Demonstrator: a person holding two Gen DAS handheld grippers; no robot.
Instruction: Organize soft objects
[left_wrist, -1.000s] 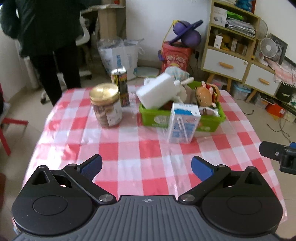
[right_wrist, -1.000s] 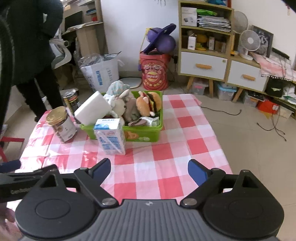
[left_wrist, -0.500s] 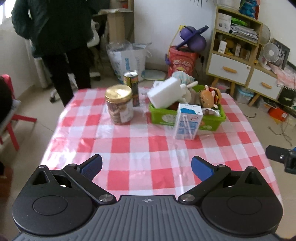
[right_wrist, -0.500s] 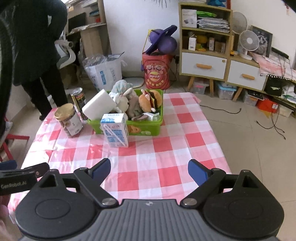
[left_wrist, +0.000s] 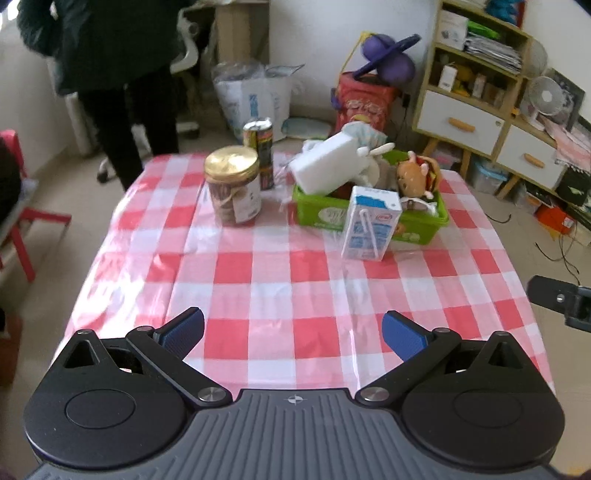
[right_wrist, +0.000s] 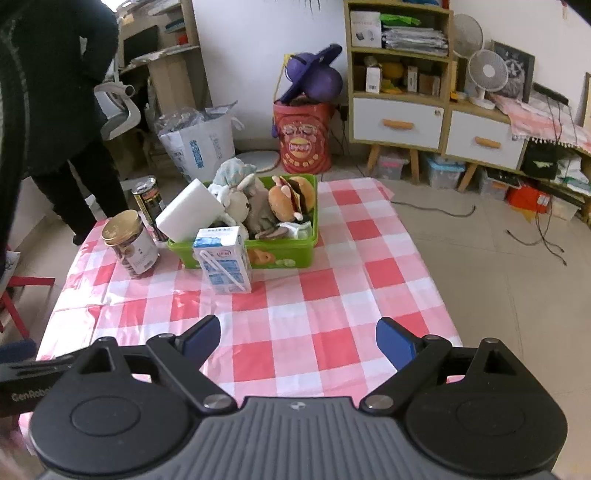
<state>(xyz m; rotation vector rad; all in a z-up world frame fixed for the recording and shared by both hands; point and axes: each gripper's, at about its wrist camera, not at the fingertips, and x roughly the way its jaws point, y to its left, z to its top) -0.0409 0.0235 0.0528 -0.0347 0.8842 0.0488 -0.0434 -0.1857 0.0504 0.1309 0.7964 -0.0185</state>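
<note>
A green basket (left_wrist: 314, 212) (right_wrist: 280, 254) stands at the far side of the checked table. It holds a white sponge block (left_wrist: 327, 168) (right_wrist: 188, 216), a burger plush (left_wrist: 417, 175) (right_wrist: 293, 197), a grey-white plush (right_wrist: 240, 199) and other soft toys. My left gripper (left_wrist: 291, 332) is open and empty above the near table edge. My right gripper (right_wrist: 297, 338) is open and empty, also near the front edge, far from the basket.
A milk carton (left_wrist: 369, 223) (right_wrist: 223, 260) stands in front of the basket. A gold-lidded jar (left_wrist: 233, 184) (right_wrist: 129, 243) and a can (left_wrist: 260, 147) (right_wrist: 147, 199) stand to its left. A person in black (left_wrist: 110, 74) stands behind the table. Shelves (right_wrist: 402, 74) line the back wall.
Both grippers have pulled back and up from the basket, so the table looks farther away. Both stay open. Nothing on the table has moved.
</note>
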